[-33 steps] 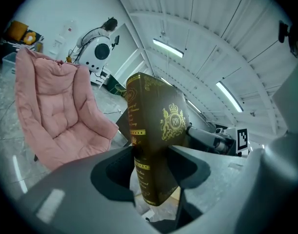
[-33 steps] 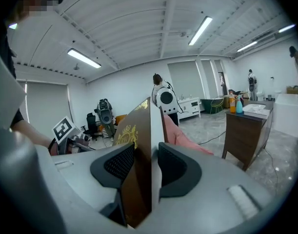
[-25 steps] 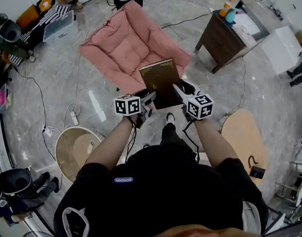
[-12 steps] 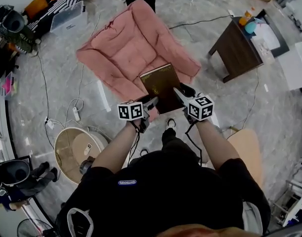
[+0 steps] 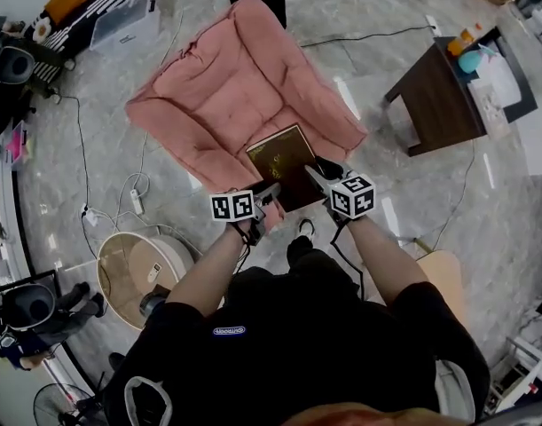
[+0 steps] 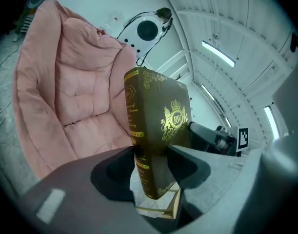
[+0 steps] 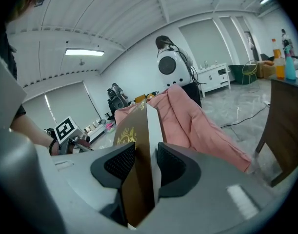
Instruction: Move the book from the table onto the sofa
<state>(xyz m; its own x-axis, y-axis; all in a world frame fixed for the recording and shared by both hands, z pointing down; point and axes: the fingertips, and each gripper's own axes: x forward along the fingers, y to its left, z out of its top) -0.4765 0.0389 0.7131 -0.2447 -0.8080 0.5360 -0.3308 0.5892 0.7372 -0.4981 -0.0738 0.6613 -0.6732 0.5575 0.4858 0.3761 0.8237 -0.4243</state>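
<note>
My left gripper (image 5: 267,193) clamps the book's (image 5: 282,156) spine side and my right gripper (image 5: 318,175) its page side. The book hangs flat between them at the sofa's (image 5: 226,78) front edge. It seems a stiff, weighty hardback with a slick cover, so I judge a grip on both sides safest.

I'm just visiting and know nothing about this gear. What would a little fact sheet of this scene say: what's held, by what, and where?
Held thing: brown book with gold print
Left claw: closed on the book's spine side
Right claw: closed on the book's page-edge side
Book's place: in the air over the near edge of the pink sofa
Table: dark wood, off to the right, apart from the book
Task state: book off the table, not yet set on the sofa
</note>
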